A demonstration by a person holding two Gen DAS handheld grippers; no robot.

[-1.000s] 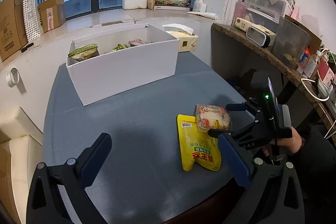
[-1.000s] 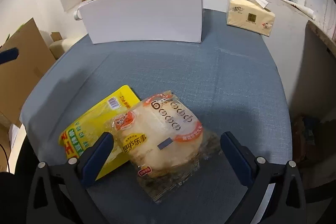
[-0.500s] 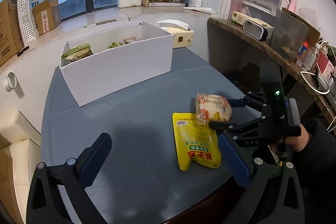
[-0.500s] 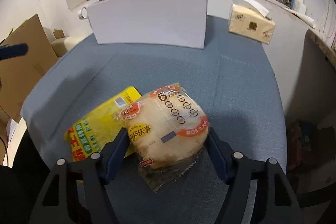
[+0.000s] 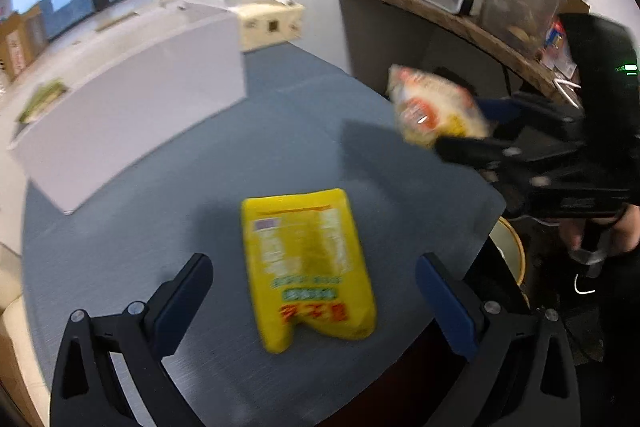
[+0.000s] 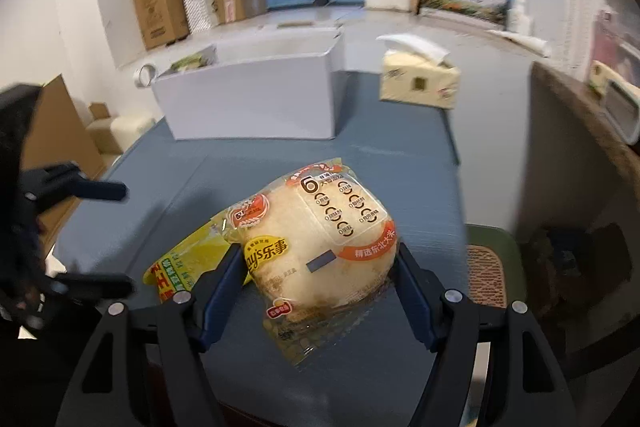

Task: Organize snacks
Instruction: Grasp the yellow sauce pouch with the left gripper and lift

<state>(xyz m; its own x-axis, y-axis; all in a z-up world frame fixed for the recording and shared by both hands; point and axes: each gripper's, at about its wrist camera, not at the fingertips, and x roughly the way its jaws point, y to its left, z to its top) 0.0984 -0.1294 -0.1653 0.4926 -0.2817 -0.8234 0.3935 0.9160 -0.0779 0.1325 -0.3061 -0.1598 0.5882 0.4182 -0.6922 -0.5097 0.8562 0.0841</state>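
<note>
Right tool (image 6: 320, 279) clamped on rice-cracker pack (image 6: 320, 243), lifted off worktop (image 6: 400, 163). Next: carry to box (image 6: 248, 99). Left tool (image 5: 316, 291) wide open, empty, over yellow pouch (image 5: 308, 267).

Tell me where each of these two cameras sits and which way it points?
Left wrist: on the left tongs, angled down at the yellow snack bag on the table; its open fingers, the right tongs and a hand show.
Right wrist: on the right tongs, facing the white box; its fingers clamp the rice cracker pack.
Shared: both snacks, box, tissue box.
</note>
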